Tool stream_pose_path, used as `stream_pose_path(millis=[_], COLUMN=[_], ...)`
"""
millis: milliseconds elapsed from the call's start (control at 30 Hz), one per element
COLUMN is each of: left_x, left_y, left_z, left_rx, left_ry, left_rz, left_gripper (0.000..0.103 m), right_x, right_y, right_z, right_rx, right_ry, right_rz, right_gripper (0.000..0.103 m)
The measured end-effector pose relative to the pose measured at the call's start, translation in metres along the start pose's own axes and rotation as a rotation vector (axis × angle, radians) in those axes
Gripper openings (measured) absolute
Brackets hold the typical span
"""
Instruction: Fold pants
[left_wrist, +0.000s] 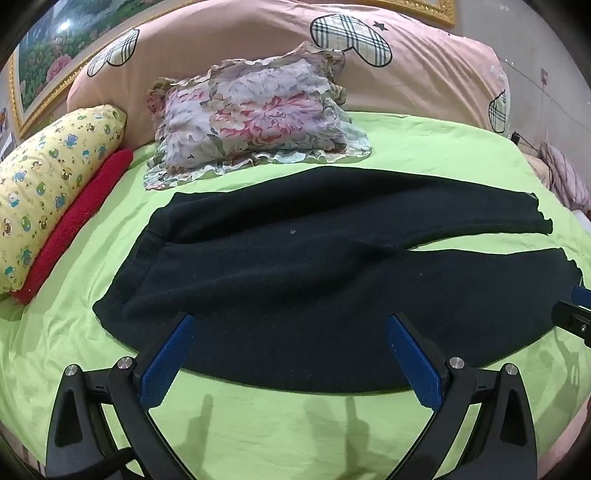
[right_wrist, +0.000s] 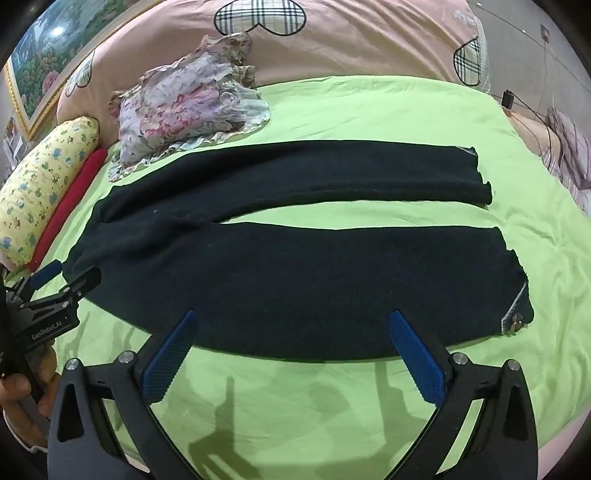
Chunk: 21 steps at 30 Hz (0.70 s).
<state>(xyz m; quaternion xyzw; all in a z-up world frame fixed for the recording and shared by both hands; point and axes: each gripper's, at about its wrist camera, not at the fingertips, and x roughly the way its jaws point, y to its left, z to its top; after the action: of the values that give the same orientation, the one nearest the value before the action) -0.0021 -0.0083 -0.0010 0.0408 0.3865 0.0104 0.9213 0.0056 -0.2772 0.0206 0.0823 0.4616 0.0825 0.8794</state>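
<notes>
Dark pants (right_wrist: 288, 266) lie flat on the green sheet (right_wrist: 332, 406), unfolded.
Their long axis runs crosswise before me, waistband toward the yellow bolster (right_wrist: 44, 184), cuffs away from it. I hold my left gripper (left_wrist: 291, 321) and right gripper (right_wrist: 291, 317) low over the near leg, both spread wide, gripping nothing.

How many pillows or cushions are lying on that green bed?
3: a floral frilled pillow behind the pants, a yellow cartoon-print bolster at the left edge, a red cushion beside it. Others may be hidden.
</notes>
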Motion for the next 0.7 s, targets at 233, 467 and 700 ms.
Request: stream_pose_path(millis=[233, 467, 700], left_x=[0.018, 0.023, 0.026], left_y=[0.006, 0.001, 0.000], left_z=[0.001, 0.009, 0.010], left_rx=[-0.005, 0.006, 0.003], left_ry=[0.031, 0.033, 0.032], left_rz=[-0.016, -0.013, -0.021], left_gripper=[0.103, 0.103, 0.103], right_x=[0.007, 0.003, 0.001], right_y=[-0.004, -0.009, -0.015], right_z=[-0.005, -0.002, 0.001], right_rx=[0.018, 0.024, 0.043], right_ry=[0.012, -0.001, -0.004], right_rz=[0.006, 0.002, 0.000], right_gripper=[0.103, 0.103, 0.103])
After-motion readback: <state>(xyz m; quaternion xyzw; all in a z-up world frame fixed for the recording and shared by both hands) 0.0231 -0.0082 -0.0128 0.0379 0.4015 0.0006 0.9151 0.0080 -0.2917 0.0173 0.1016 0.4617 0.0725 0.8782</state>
